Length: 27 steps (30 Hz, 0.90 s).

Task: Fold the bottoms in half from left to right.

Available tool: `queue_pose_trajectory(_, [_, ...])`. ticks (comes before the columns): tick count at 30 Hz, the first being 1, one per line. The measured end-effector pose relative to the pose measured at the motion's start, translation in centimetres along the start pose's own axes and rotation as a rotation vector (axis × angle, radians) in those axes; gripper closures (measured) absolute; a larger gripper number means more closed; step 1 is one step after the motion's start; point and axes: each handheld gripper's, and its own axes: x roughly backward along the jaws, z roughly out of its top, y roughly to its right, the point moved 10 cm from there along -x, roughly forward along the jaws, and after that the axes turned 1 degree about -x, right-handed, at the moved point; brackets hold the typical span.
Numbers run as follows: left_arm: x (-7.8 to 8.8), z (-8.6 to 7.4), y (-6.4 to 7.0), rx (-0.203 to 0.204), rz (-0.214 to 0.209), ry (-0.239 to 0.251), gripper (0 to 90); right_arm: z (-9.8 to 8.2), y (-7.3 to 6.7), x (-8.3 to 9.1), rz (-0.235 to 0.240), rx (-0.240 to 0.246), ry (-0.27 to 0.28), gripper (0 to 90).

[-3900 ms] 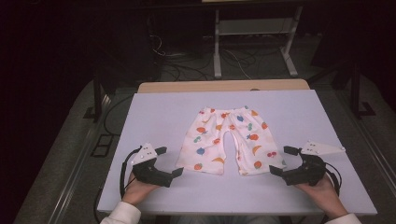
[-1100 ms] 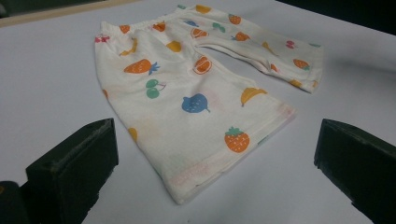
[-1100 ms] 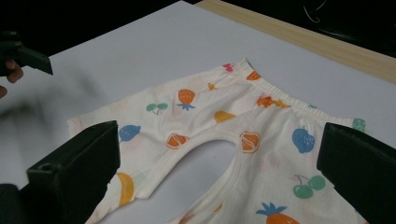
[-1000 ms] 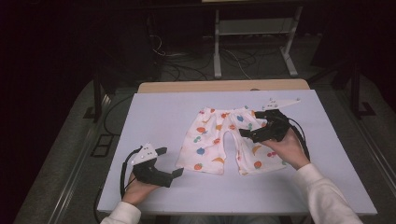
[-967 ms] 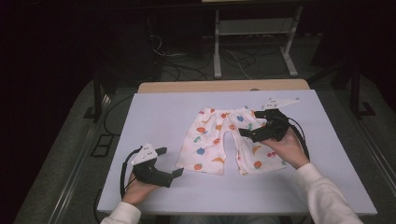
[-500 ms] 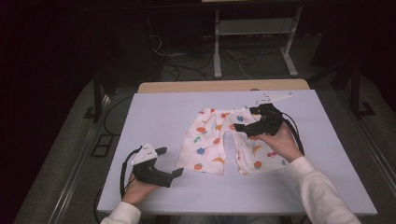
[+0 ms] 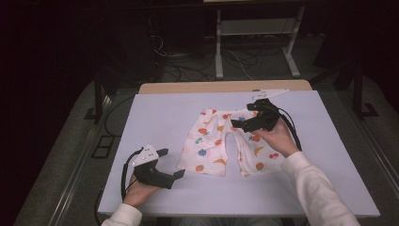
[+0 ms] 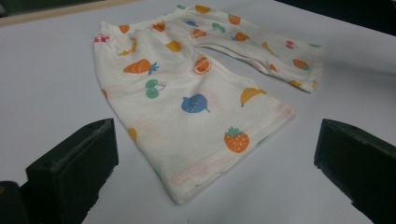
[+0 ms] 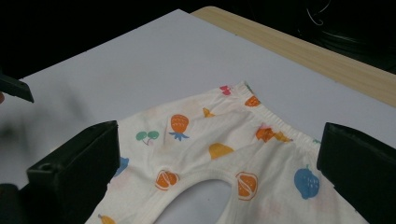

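White child's shorts (image 7: 221, 141) printed with coloured fruit lie flat on the white table top (image 7: 164, 108), waistband at the far side. My right gripper (image 7: 242, 116) hovers open over the far right part of the shorts, near the waistband; in the right gripper view the waistband (image 9: 261, 112) and crotch lie between its wide-apart jaws. My left gripper (image 7: 171, 163) rests open on the table just left of the near left leg hem. In the left gripper view the shorts (image 8: 201, 93) lie ahead and that hem (image 8: 196, 179) sits between the jaws. Neither gripper holds anything.
A wooden strip (image 7: 188, 87) borders the table's far edge. Beyond it the floor is dark, with cables and a white metal stand (image 7: 254, 28). A person's right sleeve (image 7: 315, 188) crosses the near right of the table.
The right gripper has moved from the near right edge of the table up and left, over the shorts toward the waistband. The left gripper has stayed put, and the shorts lie unmoved.
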Motion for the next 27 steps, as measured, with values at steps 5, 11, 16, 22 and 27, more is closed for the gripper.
queue_pose_trajectory(5, [0.0, 0.0, 0.0, 0.0, 0.0, 0.0, 0.0, 0.4, -0.1, -0.8, 0.003, 0.006, -0.008, 0.0])
queue_pose_trajectory(11, [0.0, 0.0, 0.0, -0.001, -0.003, 0.0, 0.0, 0.8, -0.1, -2.0, 0.012, 0.002, -0.018, 0.0])
queue_pose_trajectory(16, [0.0, 0.0, 0.0, -0.001, -0.004, 0.001, 0.0, 1.0, -0.2, -2.6, 0.015, -0.004, -0.018, 0.0])
queue_pose_trajectory(22, [0.0, 0.1, 0.0, 0.002, -0.009, 0.004, 0.0, 1.1, -0.1, -3.7, 0.019, -0.005, -0.032, 0.0])
queue_pose_trajectory(27, [0.0, 0.1, 0.0, 0.005, -0.009, 0.006, 0.0, 1.4, 0.0, -4.1, 0.021, -0.007, -0.03, 0.0])
